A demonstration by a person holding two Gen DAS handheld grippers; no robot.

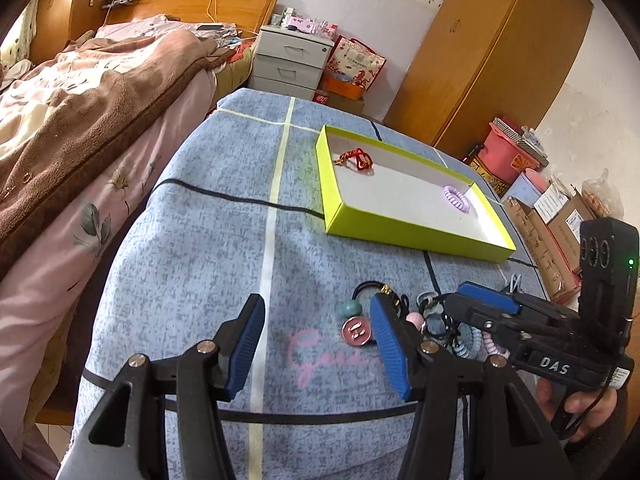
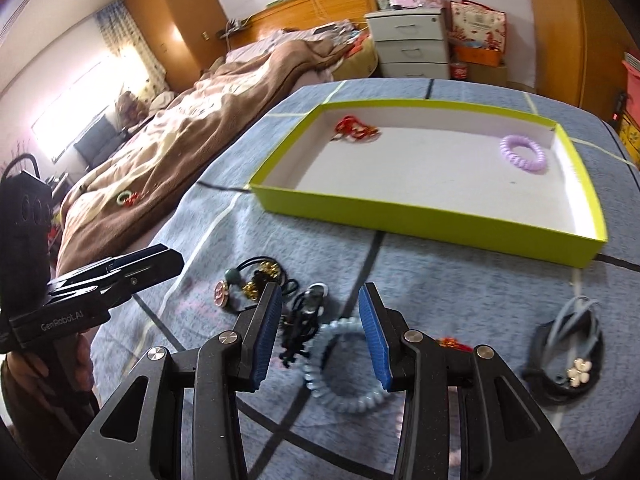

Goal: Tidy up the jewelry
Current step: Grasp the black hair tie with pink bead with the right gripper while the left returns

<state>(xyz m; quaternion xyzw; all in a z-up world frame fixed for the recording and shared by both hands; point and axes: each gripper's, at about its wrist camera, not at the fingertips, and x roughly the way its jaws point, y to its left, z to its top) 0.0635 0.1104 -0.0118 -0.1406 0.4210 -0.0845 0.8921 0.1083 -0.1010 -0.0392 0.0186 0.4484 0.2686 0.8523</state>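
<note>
You are working in a home bedroom: an unmade bed [image 1: 80, 92] lies at far left, a white drawer unit [image 1: 290, 62] stands beyond, and wooden wardrobes [image 1: 492, 52] occupy the far right.

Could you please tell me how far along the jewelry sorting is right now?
Barely begun: the green box holds only a red cord and a purple coil tie. Both tongs, left and right, are open and empty. The blue coil tie and pink button remain on the cloth.

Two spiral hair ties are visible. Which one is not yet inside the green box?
The pale blue spiral hair tie is still outside: it lies on the blue cloth, between the right tool's open fingers. The purple spiral hair tie already rests inside the green box.
</note>
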